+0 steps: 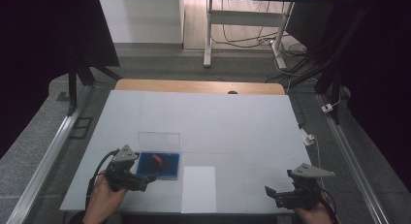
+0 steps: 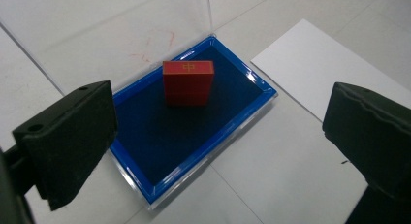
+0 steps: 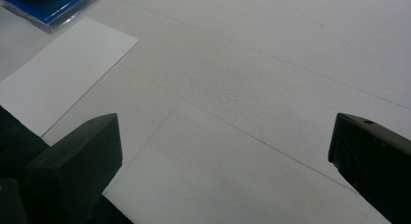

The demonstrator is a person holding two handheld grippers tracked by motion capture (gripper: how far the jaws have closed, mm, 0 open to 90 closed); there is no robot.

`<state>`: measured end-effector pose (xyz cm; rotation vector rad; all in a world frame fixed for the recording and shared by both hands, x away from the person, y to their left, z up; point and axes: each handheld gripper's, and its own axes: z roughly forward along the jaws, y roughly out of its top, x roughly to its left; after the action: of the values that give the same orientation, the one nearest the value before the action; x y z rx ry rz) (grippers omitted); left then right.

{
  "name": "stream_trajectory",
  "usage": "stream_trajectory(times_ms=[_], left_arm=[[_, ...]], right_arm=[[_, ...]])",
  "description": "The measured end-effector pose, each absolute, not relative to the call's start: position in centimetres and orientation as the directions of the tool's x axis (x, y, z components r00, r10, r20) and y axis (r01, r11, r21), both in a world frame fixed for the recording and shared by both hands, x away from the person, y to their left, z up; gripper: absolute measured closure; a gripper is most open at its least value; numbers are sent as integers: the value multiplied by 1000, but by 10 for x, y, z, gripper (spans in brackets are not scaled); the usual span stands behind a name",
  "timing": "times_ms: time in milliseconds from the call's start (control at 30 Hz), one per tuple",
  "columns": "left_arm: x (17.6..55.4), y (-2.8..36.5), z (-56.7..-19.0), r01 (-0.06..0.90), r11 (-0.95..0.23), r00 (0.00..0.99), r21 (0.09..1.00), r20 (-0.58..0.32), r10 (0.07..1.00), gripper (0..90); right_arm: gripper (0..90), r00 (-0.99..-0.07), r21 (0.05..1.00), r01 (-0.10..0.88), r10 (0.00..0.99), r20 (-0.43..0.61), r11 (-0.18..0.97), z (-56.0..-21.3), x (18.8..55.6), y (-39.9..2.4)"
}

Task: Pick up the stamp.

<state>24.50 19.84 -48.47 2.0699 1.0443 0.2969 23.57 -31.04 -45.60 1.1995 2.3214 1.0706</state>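
Nearest the person, at the table's front edge, the left gripper (image 1: pixel 145 181) and right gripper (image 1: pixel 272 194) both rest with jaws spread wide, holding nothing. Between them lies a white paper sheet (image 1: pixel 198 188) on the pale table covering (image 1: pixel 218 122). Just ahead of the left gripper sits a blue-lined tray (image 2: pixel 194 161) with its clear lid (image 1: pixel 159 140) standing upright behind; a small red block (image 2: pixel 188 82) stands inside. Beyond, a wooden table edge (image 1: pixel 194 85), grey floor (image 1: pixel 160 59), and white desk legs (image 1: pixel 208 40) with loose cables (image 1: pixel 252 40).

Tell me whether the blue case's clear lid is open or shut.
Open. The clear lid stands raised behind the blue case, leaving the red block uncovered inside; the left gripper hovers open.
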Motion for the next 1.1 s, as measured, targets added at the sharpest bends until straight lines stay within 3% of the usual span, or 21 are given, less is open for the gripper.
stream_trajectory(times_ms=[700, 833, 867, 900, 967, 1100], left_arm=[[279, 173, -496, 612, -476, 637, 632, -36, 770, 0], [286, 168, -498, 616, -490, 627, 617, -8, 779, 39], [288, 168, -497, 620, -481, 625, 620, -20, 780, 111], [289, 169, -497, 622, -477, 627, 622, -30, 779, 111], [290, 169, -497, 622, -479, 628, 619, -29, 778, 231], [292, 169, -496, 625, -487, 631, 610, -27, 775, 361]], right_arm=[[0, -610, 733, 558, 791, 44, 389, -456, 236, -309], [0, -610, 732, 559, 792, 43, 391, -456, 235, -308], [0, -611, 731, 558, 791, 42, 392, -456, 235, -308], [0, -611, 731, 558, 791, 42, 392, -456, 235, -308], [0, -612, 731, 557, 790, 40, 395, -457, 235, -308], [0, -615, 731, 554, 787, 36, 399, -457, 235, -308]])
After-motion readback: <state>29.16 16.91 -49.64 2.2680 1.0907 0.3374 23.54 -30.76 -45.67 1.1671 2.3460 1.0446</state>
